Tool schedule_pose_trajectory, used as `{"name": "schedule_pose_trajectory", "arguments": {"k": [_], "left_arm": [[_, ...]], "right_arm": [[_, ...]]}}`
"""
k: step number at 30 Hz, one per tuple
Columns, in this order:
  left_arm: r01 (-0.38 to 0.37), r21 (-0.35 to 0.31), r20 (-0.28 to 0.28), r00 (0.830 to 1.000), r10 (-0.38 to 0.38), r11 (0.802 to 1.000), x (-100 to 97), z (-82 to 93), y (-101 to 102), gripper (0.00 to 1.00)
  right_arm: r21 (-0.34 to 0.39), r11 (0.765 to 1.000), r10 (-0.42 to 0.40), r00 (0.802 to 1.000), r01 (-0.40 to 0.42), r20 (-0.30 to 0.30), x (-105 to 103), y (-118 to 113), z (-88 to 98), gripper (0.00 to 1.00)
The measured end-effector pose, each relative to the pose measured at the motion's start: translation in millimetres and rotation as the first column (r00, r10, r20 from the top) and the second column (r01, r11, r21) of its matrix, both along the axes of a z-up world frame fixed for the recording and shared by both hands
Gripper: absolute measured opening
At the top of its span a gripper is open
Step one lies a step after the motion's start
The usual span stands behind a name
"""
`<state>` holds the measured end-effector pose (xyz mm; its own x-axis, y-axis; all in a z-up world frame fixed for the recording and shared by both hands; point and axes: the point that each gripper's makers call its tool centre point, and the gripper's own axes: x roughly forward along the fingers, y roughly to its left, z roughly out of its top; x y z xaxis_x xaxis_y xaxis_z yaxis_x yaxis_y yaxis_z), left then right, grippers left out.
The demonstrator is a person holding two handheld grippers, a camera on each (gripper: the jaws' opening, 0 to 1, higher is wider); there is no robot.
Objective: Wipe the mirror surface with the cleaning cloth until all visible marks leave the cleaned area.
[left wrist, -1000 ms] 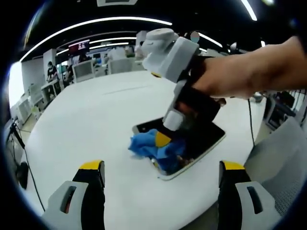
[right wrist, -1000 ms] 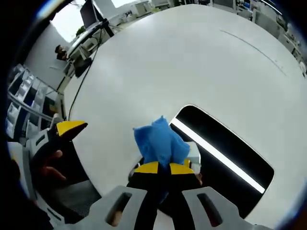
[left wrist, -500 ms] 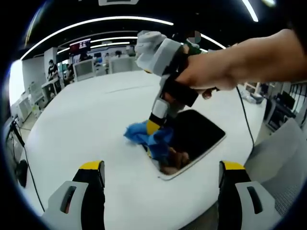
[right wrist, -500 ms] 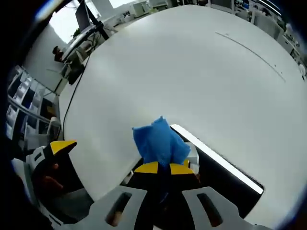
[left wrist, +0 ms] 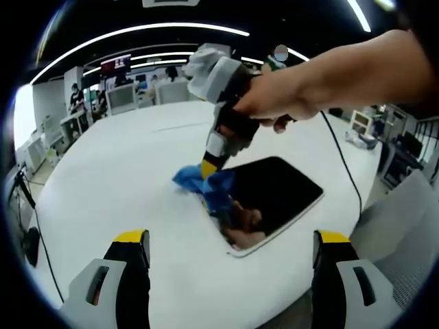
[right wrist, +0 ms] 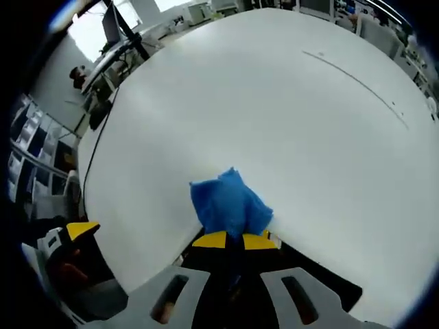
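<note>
White and round, the counter (left wrist: pixel 123 178) stands in an open office with ceiling light strips and desks far behind. On it lies the mirror (left wrist: pixel 278 195), a dark rounded rectangle with a pale rim, reflecting the dark ceiling.

From the left gripper view, the right tool (left wrist: pixel 207 168) comes in from the upper right, held in a person's hand (left wrist: pixel 274 103), and points down at the far left corner of the mirror. Its yellow-tipped jaws are clamped on the blue cleaning cloth (left wrist: pixel 206 186), which is bunched up and pressed on that corner, part of it on the glass and part spilling onto the counter just beside the rim. A blurred reflection of the hand and cloth shows in the near part of the mirror.

In the right gripper view the same cloth (right wrist: pixel 230 204) sticks out beyond the closed yellow tips (right wrist: pixel 230 240), with the dark mirror (right wrist: pixel 322 284) to the near right.

The left tool (left wrist: pixel 233 240) hovers near the counter's near edge, well apart from the mirror, its two jaws spread wide with nothing between them.
</note>
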<state>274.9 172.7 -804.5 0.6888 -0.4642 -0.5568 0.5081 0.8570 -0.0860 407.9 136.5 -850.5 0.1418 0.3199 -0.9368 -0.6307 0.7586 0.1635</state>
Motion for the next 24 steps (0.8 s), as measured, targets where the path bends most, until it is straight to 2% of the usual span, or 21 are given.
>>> {"name": "schedule_pose_trajectory", "arguments": {"k": [7,10,14,24], "left_arm": [[-0.006,0.000,-0.001,1.000,0.006,1.000,-0.2,0.4,1.1,0.99],[-0.006,-0.001,-0.001,1.000,0.006,1.000,-0.2,0.7,1.0,0.99],[-0.006,0.001,-0.001,1.000,0.006,1.000,-0.4,1.0,1.1,0.99],[-0.009,0.005,-0.002,1.000,0.009,1.000,0.2,-0.6,1.4,0.99]], "right_arm": [[0.005,1.000,-0.026,1.000,0.026,0.006,12.4,1.4,-1.5,0.00],[0.003,0.999,-0.034,0.999,0.034,0.000,11.8,1.7,-1.1,0.00],[-0.010,1.000,-0.010,1.000,0.010,0.022,9.6,1.7,-0.9,0.00],[0.007,1.000,-0.006,1.000,0.006,0.023,9.3,0.5,-1.1,0.00]]}}
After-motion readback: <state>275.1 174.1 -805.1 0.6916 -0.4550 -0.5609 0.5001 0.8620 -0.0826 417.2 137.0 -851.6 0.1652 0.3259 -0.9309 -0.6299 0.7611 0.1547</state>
